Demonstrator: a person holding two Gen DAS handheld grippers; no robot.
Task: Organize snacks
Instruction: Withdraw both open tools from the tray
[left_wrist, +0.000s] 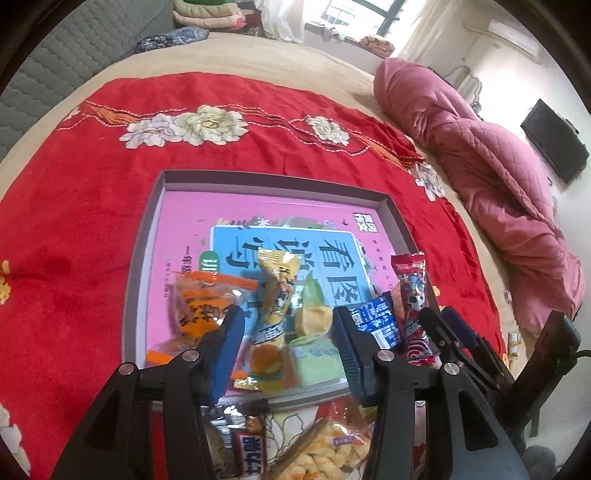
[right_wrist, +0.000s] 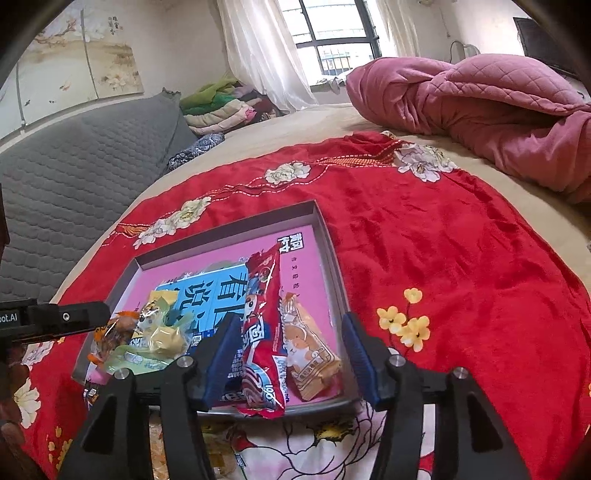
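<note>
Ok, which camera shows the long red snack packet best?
The right wrist view: the long red snack packet lies full length in the box, between that claw's fingers. The left wrist view shows it at the box's right side, lower end hidden.

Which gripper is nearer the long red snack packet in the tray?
Right. The right gripper has its open jaws on either side of the long red snack packet. The left gripper is open over the yellow packet, with the red one off to its right.

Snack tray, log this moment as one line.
snack tray: holds packets | left gripper: open above | right gripper: open above | loose packets: outside
</note>
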